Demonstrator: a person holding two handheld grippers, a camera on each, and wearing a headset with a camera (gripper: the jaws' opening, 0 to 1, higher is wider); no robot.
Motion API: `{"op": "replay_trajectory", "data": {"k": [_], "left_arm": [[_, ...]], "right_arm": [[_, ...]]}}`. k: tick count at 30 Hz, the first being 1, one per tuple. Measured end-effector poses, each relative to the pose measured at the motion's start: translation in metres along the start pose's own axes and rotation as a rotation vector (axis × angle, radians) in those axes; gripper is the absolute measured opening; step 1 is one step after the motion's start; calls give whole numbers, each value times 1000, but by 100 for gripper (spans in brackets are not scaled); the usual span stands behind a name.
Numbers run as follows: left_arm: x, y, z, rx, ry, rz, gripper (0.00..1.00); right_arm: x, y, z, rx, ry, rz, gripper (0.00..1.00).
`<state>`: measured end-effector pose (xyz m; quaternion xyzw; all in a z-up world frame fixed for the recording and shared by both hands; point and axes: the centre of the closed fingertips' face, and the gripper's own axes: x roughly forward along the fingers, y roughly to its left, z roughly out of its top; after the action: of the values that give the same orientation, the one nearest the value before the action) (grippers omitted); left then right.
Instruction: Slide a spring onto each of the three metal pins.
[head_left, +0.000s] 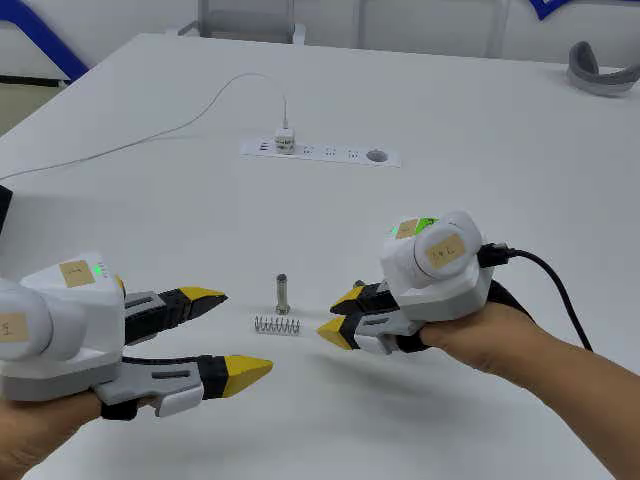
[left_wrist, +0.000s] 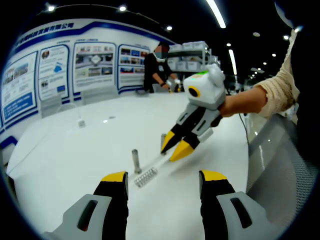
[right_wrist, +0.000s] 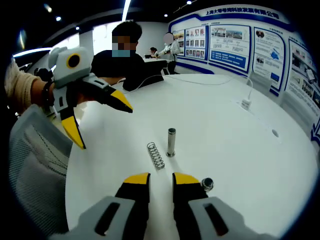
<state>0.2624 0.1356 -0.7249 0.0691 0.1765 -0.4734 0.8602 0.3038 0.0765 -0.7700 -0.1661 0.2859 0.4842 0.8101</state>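
First spring pending: I am holding the left gripper (head_left: 247, 332) wide apart and the right gripper (head_left: 333, 316) narrowly apart, both empty, flanking the spring (head_left: 277, 325) lying on the counter (head_left: 450, 120) just beside an upright pin (head_left: 282, 292), probably calling for a grasp next.

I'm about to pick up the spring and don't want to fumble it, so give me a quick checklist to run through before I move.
1. Spring free to grasp: ok. The spring lies flat on the table, touching neither gripper.
2. Pin ready: ok. The pin stands upright close beside the spring.
3. Left side ready: ok. The left gripper is wide open and empty.
4. Right side ready: ok. The right gripper is empty, its jaws only narrowly apart.
5. Three pins and springs counted: cannot tell. I make out a second pin by the right gripper, and one spring.
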Motion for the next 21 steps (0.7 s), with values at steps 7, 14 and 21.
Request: {"op": "replay_trajectory", "data": {"k": [7, 14, 21], "left_arm": [[0, 0, -1, 0, 4, 0, 58], [-1, 1, -2, 0, 8, 4, 58], [-1, 1, -2, 0, 10, 6, 57]], "right_arm": [[14, 4, 6, -16, 1, 21, 19], [26, 5, 5, -28, 17, 32, 18], [35, 5, 6, -39, 34, 43, 17]]}}
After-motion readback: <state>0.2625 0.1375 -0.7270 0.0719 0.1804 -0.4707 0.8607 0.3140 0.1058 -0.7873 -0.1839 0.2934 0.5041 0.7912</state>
